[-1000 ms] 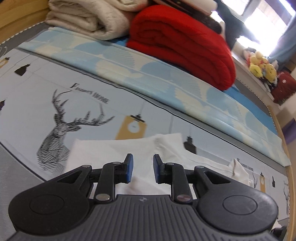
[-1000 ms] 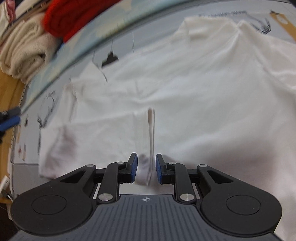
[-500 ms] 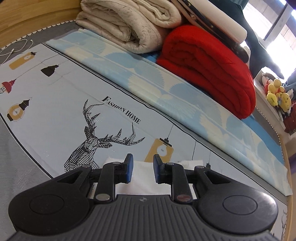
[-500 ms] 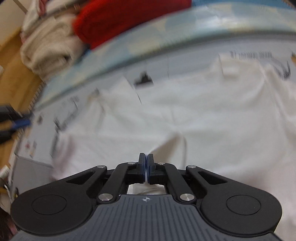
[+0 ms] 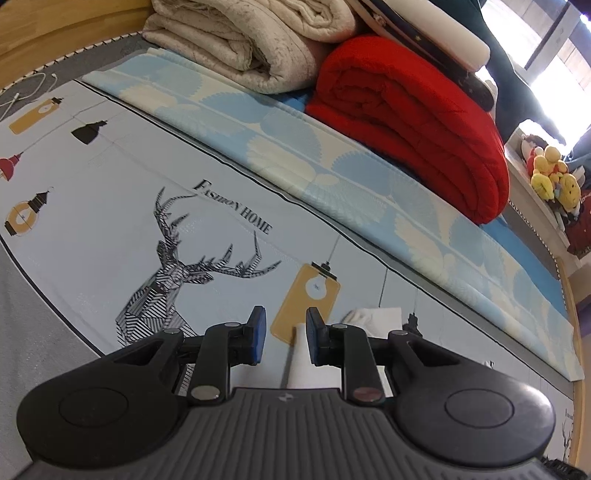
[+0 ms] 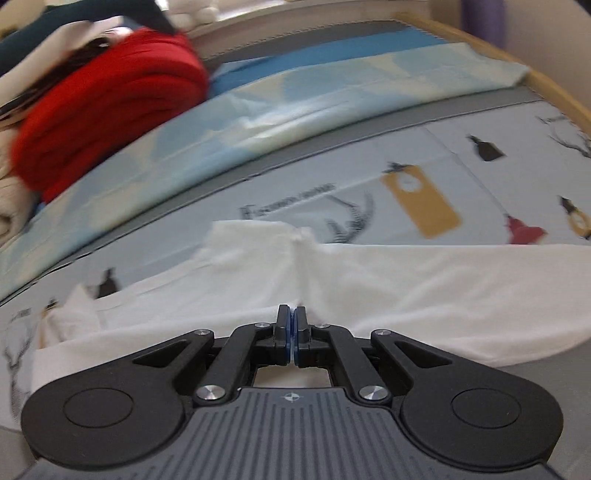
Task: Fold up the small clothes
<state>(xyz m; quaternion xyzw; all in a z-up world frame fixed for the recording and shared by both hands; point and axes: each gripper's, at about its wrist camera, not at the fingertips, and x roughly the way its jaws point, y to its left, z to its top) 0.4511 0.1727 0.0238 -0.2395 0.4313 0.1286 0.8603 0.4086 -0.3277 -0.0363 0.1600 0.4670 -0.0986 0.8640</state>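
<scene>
A white garment [image 6: 424, 280] lies spread across the deer-print bed cover [image 6: 461, 173]. My right gripper [image 6: 291, 325] is shut on a pinched ridge of the cloth. The fabric rises in a tented fold from the bed up to its jaws. In the left wrist view only a corner of the white garment [image 5: 373, 319] shows, just beyond the fingers and under them. My left gripper [image 5: 283, 334] hovers above the cover with its blue pads apart, and nothing is pressed between them.
A rolled red blanket [image 5: 406, 110] and a beige quilt [image 5: 240, 40] are stacked along the far side on a blue-and-cream sheet [image 5: 332, 162]. Plush toys [image 5: 554, 177] sit at the right. A wooden bed frame [image 5: 55, 26] and a white cable [image 5: 22, 92] border the left.
My right gripper closed on a fold of the white garment and rose with it, tilting up toward the blankets. My left gripper drifted off the garment with its jaws unchanged.
</scene>
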